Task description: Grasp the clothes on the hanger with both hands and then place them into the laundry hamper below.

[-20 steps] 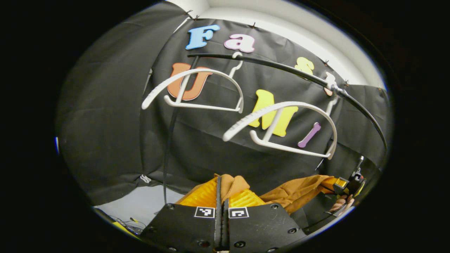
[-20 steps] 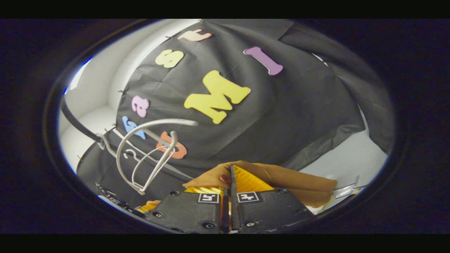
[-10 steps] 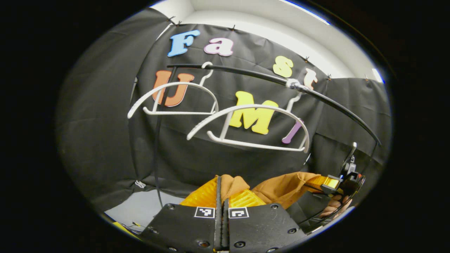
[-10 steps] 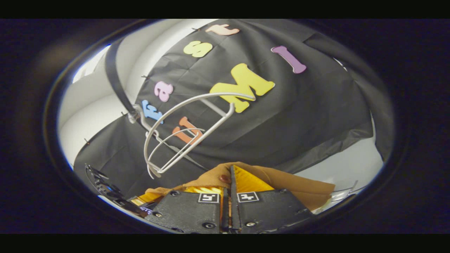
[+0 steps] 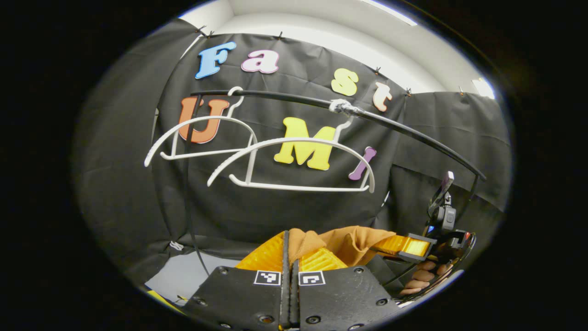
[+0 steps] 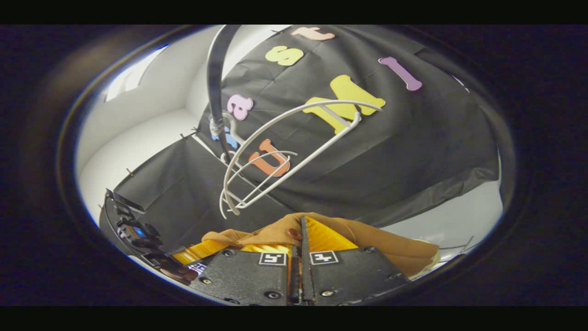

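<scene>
In the left gripper view, the left gripper [image 5: 290, 250] has its yellow fingers pressed together on a fold of the brown garment [image 5: 353, 239], which bunches just past the fingertips and stretches to the right gripper [image 5: 406, 246], held by a hand [image 5: 422, 278]. In the right gripper view, the right gripper's fingers [image 6: 321, 239] pinch the same cloth, which drapes beyond both sides. Two bare white hangers [image 5: 294, 161] hang on the black rail [image 5: 404, 131] above.

Left claw [image 5: 289, 250] clamping brown garment [image 5: 349, 239]
</scene>
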A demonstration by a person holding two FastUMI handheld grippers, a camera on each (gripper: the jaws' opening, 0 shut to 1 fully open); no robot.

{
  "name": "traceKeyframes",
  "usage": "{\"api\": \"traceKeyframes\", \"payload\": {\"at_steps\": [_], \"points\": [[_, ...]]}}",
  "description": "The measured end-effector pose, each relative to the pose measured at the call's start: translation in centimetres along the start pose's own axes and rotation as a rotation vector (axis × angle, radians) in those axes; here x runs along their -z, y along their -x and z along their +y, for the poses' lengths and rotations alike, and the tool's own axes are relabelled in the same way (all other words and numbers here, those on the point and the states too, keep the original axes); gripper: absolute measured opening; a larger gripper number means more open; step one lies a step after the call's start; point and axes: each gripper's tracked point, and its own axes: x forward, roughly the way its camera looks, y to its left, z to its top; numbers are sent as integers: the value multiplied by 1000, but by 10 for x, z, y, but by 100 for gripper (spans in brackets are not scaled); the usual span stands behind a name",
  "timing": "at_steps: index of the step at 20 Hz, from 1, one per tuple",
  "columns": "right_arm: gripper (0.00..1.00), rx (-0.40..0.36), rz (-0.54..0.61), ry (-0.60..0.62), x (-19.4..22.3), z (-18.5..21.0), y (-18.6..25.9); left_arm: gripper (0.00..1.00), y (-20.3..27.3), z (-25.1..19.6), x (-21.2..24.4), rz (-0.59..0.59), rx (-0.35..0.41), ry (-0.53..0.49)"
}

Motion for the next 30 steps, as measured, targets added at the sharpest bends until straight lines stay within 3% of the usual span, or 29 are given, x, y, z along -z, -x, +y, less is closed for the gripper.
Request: {"api": "traceKeyframes", "payload": {"at_steps": [1, 5, 6, 11, 21, 30], "points": [[6, -10, 2, 4, 2, 8, 1, 1, 2, -4, -1, -3, 8, -7], [0, -25, 23, 24, 8, 13, -2, 0, 2, -5, 2, 5, 11, -40], [6, -16, 30, 20, 13, 7, -4, 0, 1, -4, 8, 18, 8, -44], [6, 47, 96, -6, 39, -24, -23, 0, -14, 13, 45, 96, -18, -37], [6, 201, 227, -6, 93, -97, -46, 0, -44, 25, 129, 263, -17, -7], [6, 390, 366, 12, 159, -171, -52, 0, -60, 41, 214, 438, -45, 29]]}}
